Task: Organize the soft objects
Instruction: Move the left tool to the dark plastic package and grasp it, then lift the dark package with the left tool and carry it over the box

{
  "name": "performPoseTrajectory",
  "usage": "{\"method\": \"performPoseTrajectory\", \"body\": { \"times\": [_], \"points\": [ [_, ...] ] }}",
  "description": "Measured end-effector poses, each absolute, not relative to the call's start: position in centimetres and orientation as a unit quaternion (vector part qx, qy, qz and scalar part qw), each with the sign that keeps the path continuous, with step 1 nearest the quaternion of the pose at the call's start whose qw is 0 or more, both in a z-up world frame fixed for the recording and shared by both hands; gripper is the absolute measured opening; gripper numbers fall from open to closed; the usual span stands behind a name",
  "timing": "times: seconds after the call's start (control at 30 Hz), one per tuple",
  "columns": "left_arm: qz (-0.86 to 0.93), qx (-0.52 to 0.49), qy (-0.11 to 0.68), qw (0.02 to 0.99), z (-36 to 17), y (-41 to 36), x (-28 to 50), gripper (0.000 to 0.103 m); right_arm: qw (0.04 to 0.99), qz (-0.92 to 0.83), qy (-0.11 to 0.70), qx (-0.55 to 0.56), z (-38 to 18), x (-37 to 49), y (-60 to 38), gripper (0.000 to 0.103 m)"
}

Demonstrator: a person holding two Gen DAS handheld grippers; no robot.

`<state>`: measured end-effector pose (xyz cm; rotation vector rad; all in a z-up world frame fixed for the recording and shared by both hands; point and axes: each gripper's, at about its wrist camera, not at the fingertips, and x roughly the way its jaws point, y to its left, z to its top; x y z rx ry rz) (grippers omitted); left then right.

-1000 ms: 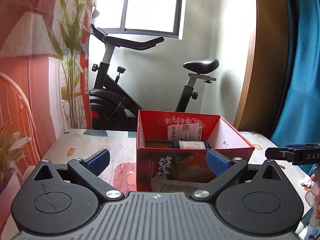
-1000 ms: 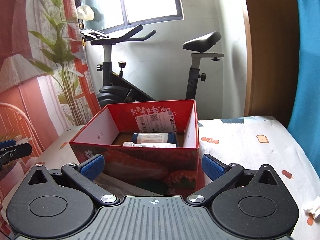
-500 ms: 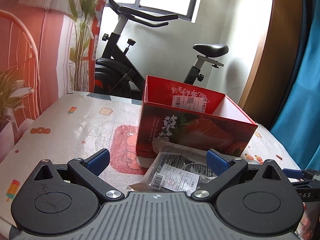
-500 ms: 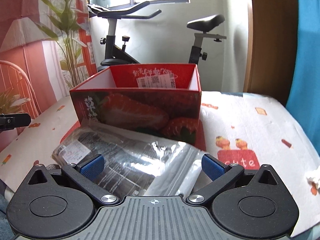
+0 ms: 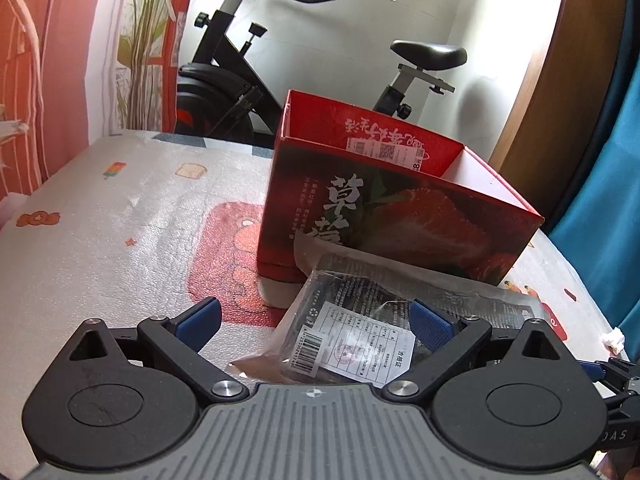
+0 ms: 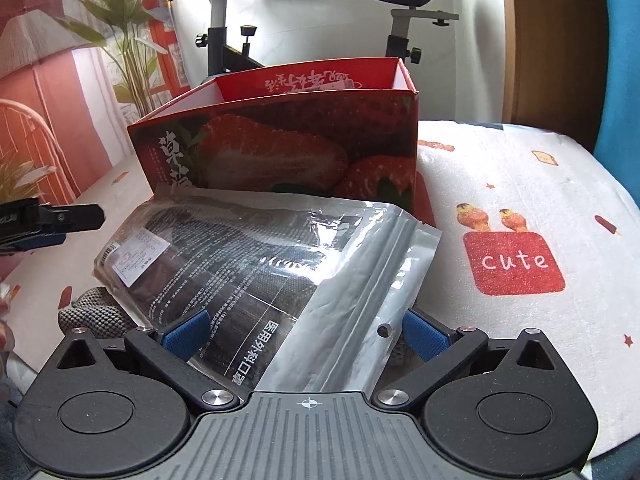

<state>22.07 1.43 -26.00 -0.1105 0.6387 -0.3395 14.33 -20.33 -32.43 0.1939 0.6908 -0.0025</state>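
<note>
While the left gripper (image 5: pixel 316 316) narrows its spread fingers, the glossy black-and-clear plastic pouch (image 6: pixel 256 256) lies unpinched between the right gripper's (image 6: pixel 306 330) spread fingers.

The red strawberry box (image 5: pixel 396 216) stood open-topped in the middle of the bench (image 5: pixel 120 232), blocking the straight way forward. A clear plastic packet (image 6: pixel 256 264) leaned against its near wall, filling the ground in front. Left of the box the patterned cover lay bare; to its right the cover (image 6: pixel 520 184) was bare too. An exercise bike (image 5: pixel 240 92) stood behind the far edge.
</note>
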Motion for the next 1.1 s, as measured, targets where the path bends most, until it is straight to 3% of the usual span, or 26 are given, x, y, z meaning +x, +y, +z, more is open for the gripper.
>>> {"method": "performPoseTrajectory", "body": {
  "times": [0.07,0.23,0.4,0.57,0.87,1.1],
  "points": [
    [-0.178,-0.061,0.331,0.925,-26.5,1.2,23.5,0.085,0.937,0.001,0.337,0.09,-32.6,14.4,-20.3,0.097],
    [-0.201,-0.084,0.365,0.905,-27.6,1.1,26.0,0.074,0.937,0.006,0.332,0.106,-32.9,14.4,-21.5,0.082],
    [-0.218,-0.059,0.374,0.899,-28.1,0.3,26.1,0.054,0.938,0.009,0.33,0.107,-33.0,14.5,-21.8,0.079],
    [-0.206,-0.049,0.363,0.907,-27.6,0.5,24.3,0.041,0.939,0.008,0.328,0.102,-32.9,14.3,-21.7,0.077],
    [-0.223,-0.048,0.365,0.903,-27.7,0.6,22.1,0.04,0.94,0.011,0.323,0.109,-32.6,14.1,-21.7,0.076],
    [-0.221,-0.046,0.356,0.907,-27.8,0.2,21.0,0.04,0.945,0.016,0.311,0.103,-31.8,13.6,-21.8,0.064]
  ]
}}
